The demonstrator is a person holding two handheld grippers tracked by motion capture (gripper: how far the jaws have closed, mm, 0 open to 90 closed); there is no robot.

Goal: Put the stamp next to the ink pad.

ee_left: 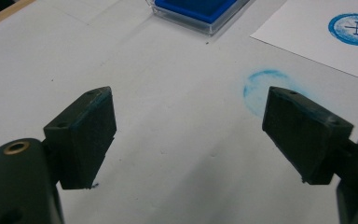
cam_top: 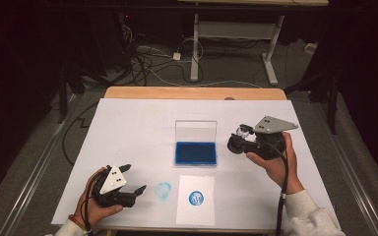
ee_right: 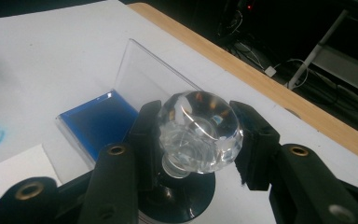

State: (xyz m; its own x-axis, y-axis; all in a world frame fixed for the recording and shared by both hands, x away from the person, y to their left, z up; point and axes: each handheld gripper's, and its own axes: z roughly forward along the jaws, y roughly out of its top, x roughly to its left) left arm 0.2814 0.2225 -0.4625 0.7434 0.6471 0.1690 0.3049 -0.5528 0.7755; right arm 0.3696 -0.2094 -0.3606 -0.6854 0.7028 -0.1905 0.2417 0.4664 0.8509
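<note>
The task item is a stamp with a clear, faceted, ball-shaped knob handle (ee_right: pixel 199 128) on a short clear neck, mounted on a round black base (ee_right: pixel 182 200). In the right gripper view the knob reflects light and shows the dark jaws through its body.

The right gripper (cam_top: pixel 244 138) is closed on this stamp: its two black jaws press against opposite sides of the clear knob, with the black base sitting below the jaws. In the high view the stamp is carried in the air at the right side of the white worktop (cam_top: pixel 128 128), just beside the right edge of the ink pad; its underside appears to face left, though the view is too small to confirm.

Near edge, from the high view: the left gripper (cam_top: pixel 133 183) rests low at the near left, its jaws spread wide with nothing between them. In the left gripper view the pads (ee_left: pixel 93 126) carry faint blue staining. Just beyond them lies a pale blue circular smudge (cam_top: pixel 163 191) on the worktop surface. To its right lies a white rectangular paper sheet (cam_top: pixel 195 200) bearing a round blue stamped mark (cam_top: pixel 195 198).

Farther off, mid-worktop, stands a blue ink pad in a clear plastic case (cam_top: pixel 195 153), its transparent lid (cam_top: pixel 196 131) raised upright at the far side.
</note>
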